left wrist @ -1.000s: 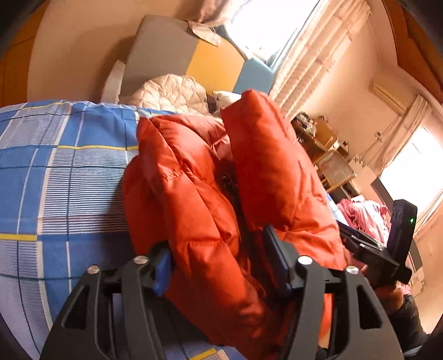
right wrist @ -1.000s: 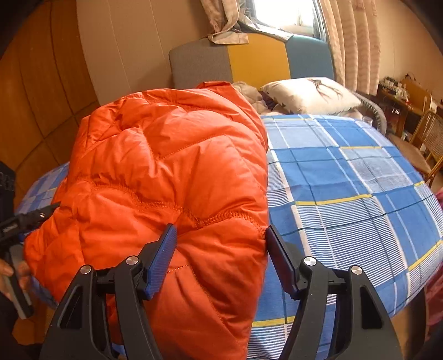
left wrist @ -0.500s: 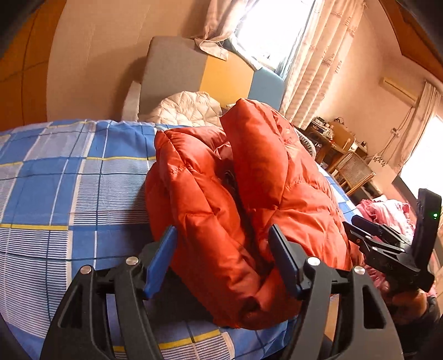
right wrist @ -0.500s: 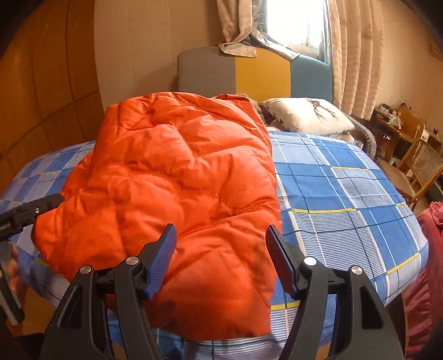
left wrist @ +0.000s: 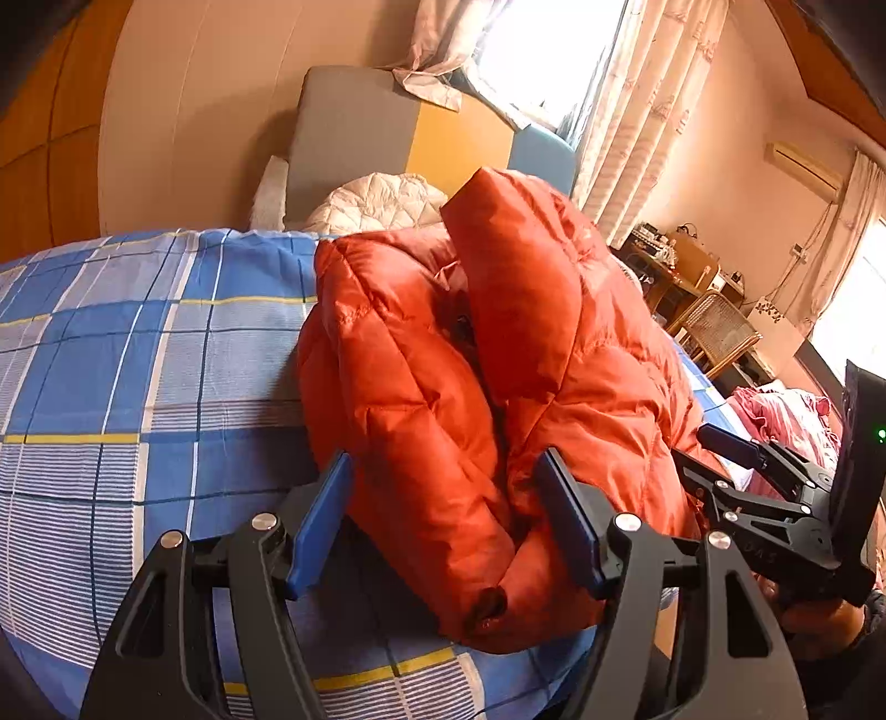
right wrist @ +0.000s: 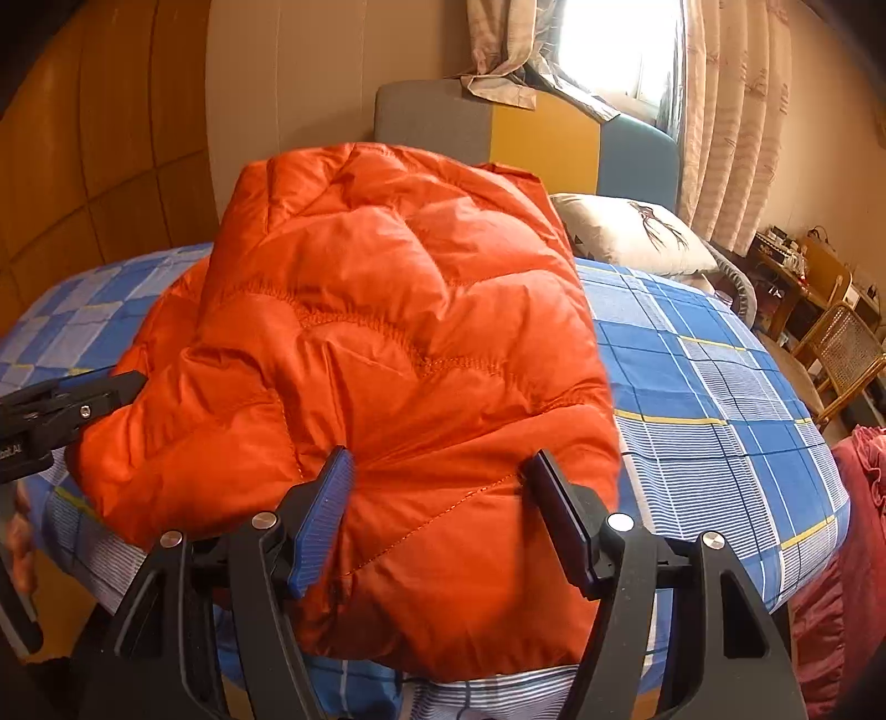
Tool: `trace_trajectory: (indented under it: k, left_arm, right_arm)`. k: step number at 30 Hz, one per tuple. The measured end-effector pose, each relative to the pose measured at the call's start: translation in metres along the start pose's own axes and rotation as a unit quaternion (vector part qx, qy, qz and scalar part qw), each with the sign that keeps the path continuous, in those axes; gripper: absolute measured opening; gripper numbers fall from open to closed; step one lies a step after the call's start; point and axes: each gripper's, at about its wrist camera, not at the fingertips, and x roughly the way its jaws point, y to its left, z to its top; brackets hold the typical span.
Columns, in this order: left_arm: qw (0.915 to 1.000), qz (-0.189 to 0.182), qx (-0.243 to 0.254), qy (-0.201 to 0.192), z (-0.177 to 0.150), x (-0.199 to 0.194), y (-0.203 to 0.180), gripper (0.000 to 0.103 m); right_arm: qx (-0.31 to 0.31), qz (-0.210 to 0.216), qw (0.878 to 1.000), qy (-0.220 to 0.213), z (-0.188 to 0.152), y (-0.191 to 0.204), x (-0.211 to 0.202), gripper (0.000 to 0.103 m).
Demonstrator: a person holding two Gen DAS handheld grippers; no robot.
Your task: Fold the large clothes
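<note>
Right tool [right wrist: 437, 487] agape, orange jacket [right wrist: 382, 354] lengthwise toward headboard [right wrist: 526, 138]

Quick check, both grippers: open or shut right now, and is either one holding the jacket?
Left gripper: jaws open, holding nothing; the orange jacket lies between them on the bed.
Right gripper: jaws open around the jacket's edge, not clamped.

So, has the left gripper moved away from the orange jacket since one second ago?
Yes. The left gripper has backed off: more blue checked bedsheet shows before the orange jacket.

Blown-out window [right wrist: 620, 50] backlight, warm tint, fisheye-warped edges
</note>
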Motion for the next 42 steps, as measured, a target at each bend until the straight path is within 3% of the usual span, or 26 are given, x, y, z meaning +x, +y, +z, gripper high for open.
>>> trace_trajectory:
  k: [6,8,12,16,28,42]
  left_arm:
    - [0.9997,0.020,-0.009,-0.009,-0.004,0.001,0.001,0.076]
    - [0.9989,0.041,-0.013,-0.018,-0.005,-0.003,-0.001,0.085]
    - [0.9965,0.070,-0.027,-0.038,-0.008,-0.018,-0.007,0.096]
    - [0.9942,0.089,-0.027,-0.055,-0.011,-0.034,-0.014,0.101]
    - [0.9864,0.138,0.014,-0.089,-0.032,-0.076,-0.054,0.101]
    - [0.9807,0.159,0.046,-0.104,-0.055,-0.102,-0.094,0.101]
  right_arm:
    - [-0.020,-0.031,0.999,0.003,-0.004,0.015,0.008,0.066]
    - [-0.017,-0.035,0.999,0.001,-0.003,0.015,0.005,0.066]
    - [0.021,-0.038,0.999,-0.005,-0.002,0.002,-0.010,0.082]
    - [0.041,-0.045,0.998,-0.014,-0.005,-0.004,-0.026,0.090]
    - [0.086,-0.049,0.994,-0.035,-0.020,-0.003,-0.076,0.100]
    - [0.095,-0.065,0.991,-0.063,-0.041,-0.002,-0.121,0.100]
